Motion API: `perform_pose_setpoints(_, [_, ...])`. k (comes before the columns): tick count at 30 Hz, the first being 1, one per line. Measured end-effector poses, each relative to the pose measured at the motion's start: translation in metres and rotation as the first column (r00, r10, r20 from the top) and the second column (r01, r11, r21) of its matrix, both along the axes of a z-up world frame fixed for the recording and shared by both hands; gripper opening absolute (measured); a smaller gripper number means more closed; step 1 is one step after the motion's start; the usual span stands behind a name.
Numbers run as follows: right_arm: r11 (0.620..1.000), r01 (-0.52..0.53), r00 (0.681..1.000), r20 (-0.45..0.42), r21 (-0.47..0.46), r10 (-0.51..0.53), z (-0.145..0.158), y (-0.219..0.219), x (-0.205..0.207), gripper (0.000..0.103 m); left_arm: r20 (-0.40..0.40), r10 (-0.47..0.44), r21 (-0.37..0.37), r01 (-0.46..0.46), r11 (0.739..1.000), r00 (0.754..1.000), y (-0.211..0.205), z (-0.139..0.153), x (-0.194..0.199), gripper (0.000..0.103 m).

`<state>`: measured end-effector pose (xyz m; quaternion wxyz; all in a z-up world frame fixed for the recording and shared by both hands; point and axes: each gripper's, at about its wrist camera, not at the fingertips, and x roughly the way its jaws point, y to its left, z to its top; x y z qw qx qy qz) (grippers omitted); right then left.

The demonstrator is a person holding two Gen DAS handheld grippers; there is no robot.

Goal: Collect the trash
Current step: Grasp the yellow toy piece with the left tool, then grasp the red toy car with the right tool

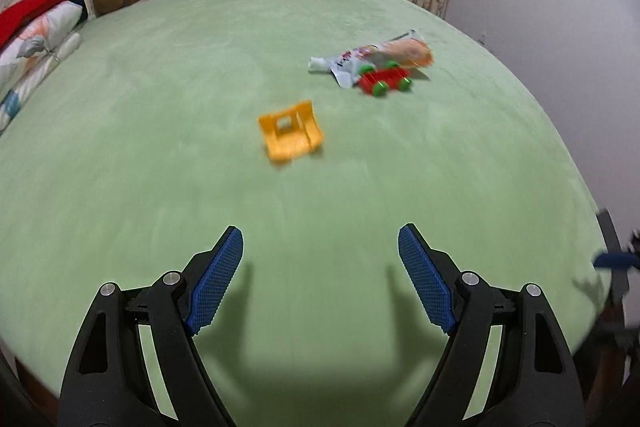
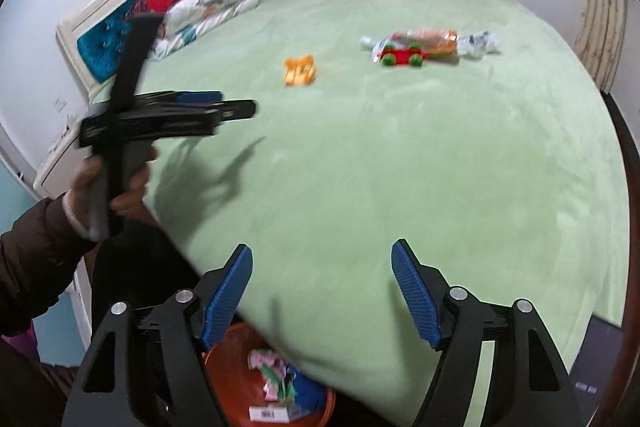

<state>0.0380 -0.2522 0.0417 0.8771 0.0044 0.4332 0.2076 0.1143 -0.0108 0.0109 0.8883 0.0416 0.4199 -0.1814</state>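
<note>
Both grippers empty over the bed
Right gripper (image 2: pixel 322 291) and left gripper (image 1: pixel 320 279) jaws gape; wrappers (image 1: pixel 372 57) lie far, bin (image 2: pixel 236 387) waits below.

Toy car (image 1: pixel 385 79) lies against wrappers (image 1: pixel 376 57), on the bed (image 1: pixel 160 107).
</note>
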Motion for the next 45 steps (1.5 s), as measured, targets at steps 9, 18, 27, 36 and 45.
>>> perform_pose_setpoints(9, [0.999,0.035,0.999,-0.034,0.006,-0.035,-0.024,-0.017,0.022,0.072,-0.053,0.089,0.014,-0.088,0.996,0.995,-0.017,-0.017,0.088,0.078])
perform_pose_setpoints(18, [0.998,0.065,0.998,-0.024,0.021,-0.064,-0.016,-0.025,0.059,0.072,-0.030,0.139,-0.007,-0.139,0.990,0.990,-0.012,-0.030,0.104,0.048])
perform_pose_setpoints(27, [0.989,0.148,0.989,0.004,-0.028,-0.148,-0.010,-0.003,0.169,0.072,0.088,0.186,0.048,-0.191,0.980,0.978,-0.001,-0.015,0.050,0.048])
perform_pose_setpoints(36, [0.970,0.231,0.972,-0.036,-0.071,-0.234,-0.035,0.024,0.256,0.077,0.061,0.210,-0.019,-0.209,0.978,0.976,0.012,-0.036,0.053,0.048])
perform_pose_setpoints(45, [0.956,0.261,0.963,-0.028,-0.137,-0.267,-0.044,0.045,0.299,0.079,0.083,0.166,-0.031,-0.164,0.986,0.983,0.008,-0.035,0.049,0.048])
